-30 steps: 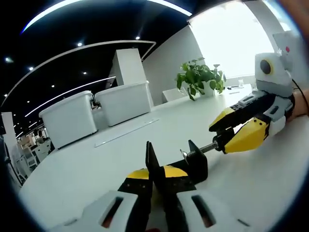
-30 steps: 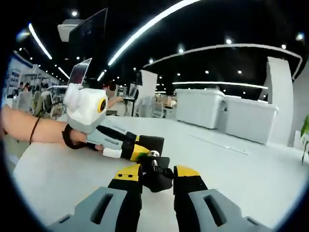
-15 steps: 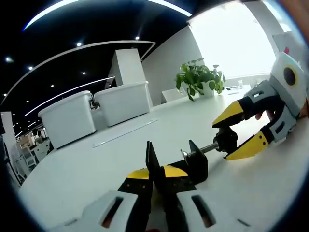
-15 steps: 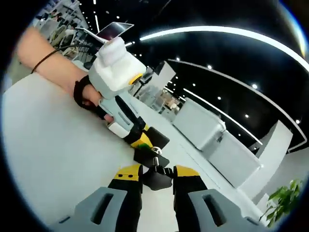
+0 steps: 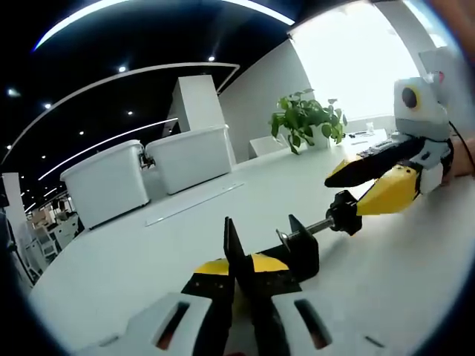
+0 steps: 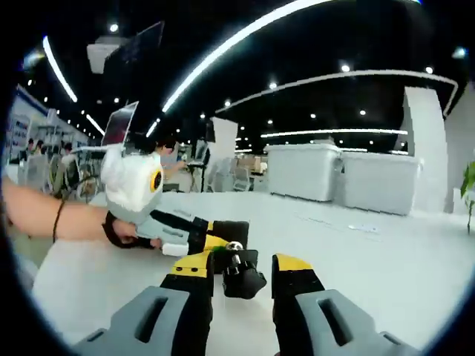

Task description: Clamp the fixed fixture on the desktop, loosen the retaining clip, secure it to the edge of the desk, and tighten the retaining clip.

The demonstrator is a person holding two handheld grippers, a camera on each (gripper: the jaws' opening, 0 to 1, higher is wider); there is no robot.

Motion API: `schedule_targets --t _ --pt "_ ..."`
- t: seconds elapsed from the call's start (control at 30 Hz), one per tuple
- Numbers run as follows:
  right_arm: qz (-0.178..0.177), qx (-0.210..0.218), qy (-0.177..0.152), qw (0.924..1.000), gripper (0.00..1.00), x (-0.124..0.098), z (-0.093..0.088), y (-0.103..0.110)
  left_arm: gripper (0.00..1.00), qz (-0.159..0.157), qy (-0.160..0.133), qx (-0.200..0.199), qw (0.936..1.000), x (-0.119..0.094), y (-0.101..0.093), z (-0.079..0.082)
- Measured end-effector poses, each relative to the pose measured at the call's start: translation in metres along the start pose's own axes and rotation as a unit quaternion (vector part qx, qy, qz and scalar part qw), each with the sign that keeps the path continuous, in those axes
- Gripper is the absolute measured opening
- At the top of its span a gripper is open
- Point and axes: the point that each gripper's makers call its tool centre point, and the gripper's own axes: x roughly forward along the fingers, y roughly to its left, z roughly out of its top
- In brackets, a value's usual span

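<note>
A black C-clamp fixture [image 5: 291,248] stands on the white desk [image 5: 133,267], and my left gripper [image 5: 241,268] is shut on its frame. Its screw runs right to a black knob [image 5: 345,213]. My right gripper [image 5: 355,187] comes in from the right with its yellow fingers [image 5: 386,194] spread at that knob. In the right gripper view the knob [image 6: 243,280] sits between the open jaws of my right gripper [image 6: 243,268], with a thin gap on each side. Beyond it the left gripper [image 6: 174,226] holds the clamp frame [image 6: 231,231].
Two white lidded bins [image 5: 111,182] [image 5: 194,157] stand at the back of the desk, and a potted plant [image 5: 308,119] at the far right. A person's forearm [image 6: 44,219] reaches in behind the left gripper. Bare desk surface [image 6: 386,259] lies to the right.
My right gripper rolled sharply with the knob in its jaws, then rolled back level. Its jaws have now parted slightly from the knob. The left gripper and clamp have stayed still.
</note>
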Motion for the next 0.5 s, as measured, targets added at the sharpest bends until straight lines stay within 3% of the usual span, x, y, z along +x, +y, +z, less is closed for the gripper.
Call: schedule_targets --t 0.07,0.13,0.23,0.27,0.33,0.5 --pt "-0.002 0.077 -0.010 0.9970 0.29 -0.002 0.003 -0.005 0.07 0.000 0.000 -0.001 1.0000 0.000 0.000 0.000" --pt "0.000 0.144 -0.014 0.9895 0.29 -0.005 0.001 -0.010 0.07 0.001 0.000 -0.001 1.0000 0.000 0.000 0.000" --pt "-0.020 0.220 0.012 0.9753 0.26 -0.007 -0.017 -0.026 0.07 0.001 -0.001 -0.001 1.0000 -0.001 0.000 0.000" --pt "-0.027 0.232 0.016 0.9723 0.26 -0.006 -0.017 -0.028 0.07 0.000 -0.001 -0.001 1.0000 -0.001 0.000 0.000" --pt "-0.016 0.223 0.004 0.9746 0.25 -0.006 -0.012 -0.023 0.07 0.000 -0.001 -0.001 1.0000 0.000 0.000 0.000" --pt "-0.004 0.193 0.026 0.9808 0.24 -0.001 -0.020 -0.010 0.07 0.000 0.000 -0.001 1.0000 -0.001 0.000 0.000"
